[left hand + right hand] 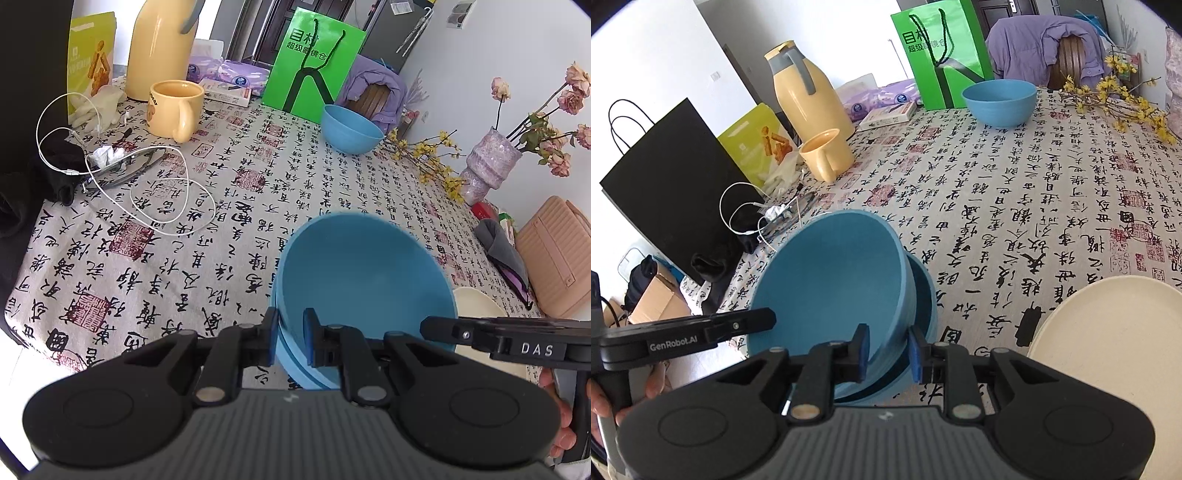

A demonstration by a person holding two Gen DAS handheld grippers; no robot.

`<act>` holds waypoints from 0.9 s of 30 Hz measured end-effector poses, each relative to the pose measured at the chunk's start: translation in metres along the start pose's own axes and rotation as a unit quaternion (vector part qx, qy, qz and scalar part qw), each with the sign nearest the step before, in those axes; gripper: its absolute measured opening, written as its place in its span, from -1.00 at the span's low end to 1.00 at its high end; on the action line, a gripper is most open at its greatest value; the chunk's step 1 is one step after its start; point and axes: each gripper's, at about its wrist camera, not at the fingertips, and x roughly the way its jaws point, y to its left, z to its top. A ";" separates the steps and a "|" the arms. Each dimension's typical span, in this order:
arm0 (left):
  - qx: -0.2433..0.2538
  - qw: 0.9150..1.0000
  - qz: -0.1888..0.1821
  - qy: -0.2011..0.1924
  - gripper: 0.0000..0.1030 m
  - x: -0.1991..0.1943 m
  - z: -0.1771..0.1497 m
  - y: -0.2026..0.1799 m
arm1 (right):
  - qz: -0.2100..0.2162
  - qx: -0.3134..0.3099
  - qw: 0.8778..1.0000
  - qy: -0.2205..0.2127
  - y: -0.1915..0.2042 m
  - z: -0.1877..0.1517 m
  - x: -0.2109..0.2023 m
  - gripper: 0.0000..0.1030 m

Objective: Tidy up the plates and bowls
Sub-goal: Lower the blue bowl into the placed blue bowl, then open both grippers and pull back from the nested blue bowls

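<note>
The cream plate (1108, 354) runs off the right wrist picture's right edge, and its near rim hides behind the right tool (888, 354); in the left wrist picture only a sliver of it (476, 302) shows past the tilted blue bowl (365, 280). Beneath that bowl, the lower blue bowl (923, 295) shows only part of its rim. The yellow thermos (159, 44) loses its top to the picture's edge. Small print on the green bag (942, 55) is too fine to read.
</note>
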 end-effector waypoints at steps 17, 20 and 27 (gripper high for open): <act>0.047 0.997 0.003 -0.065 -0.28 -0.023 -0.003 -0.004 | -0.036 -0.068 0.995 -0.055 0.016 -0.002 -0.030 -0.09; 0.086 0.991 0.004 -0.107 -0.01 -0.034 -0.017 -0.007 | -0.038 -0.080 0.992 -0.085 0.017 -0.015 -0.042 0.07; 0.142 0.968 0.001 -0.206 0.59 -0.054 -0.079 -0.018 | -0.075 -0.107 0.974 -0.185 0.030 -0.082 -0.071 0.41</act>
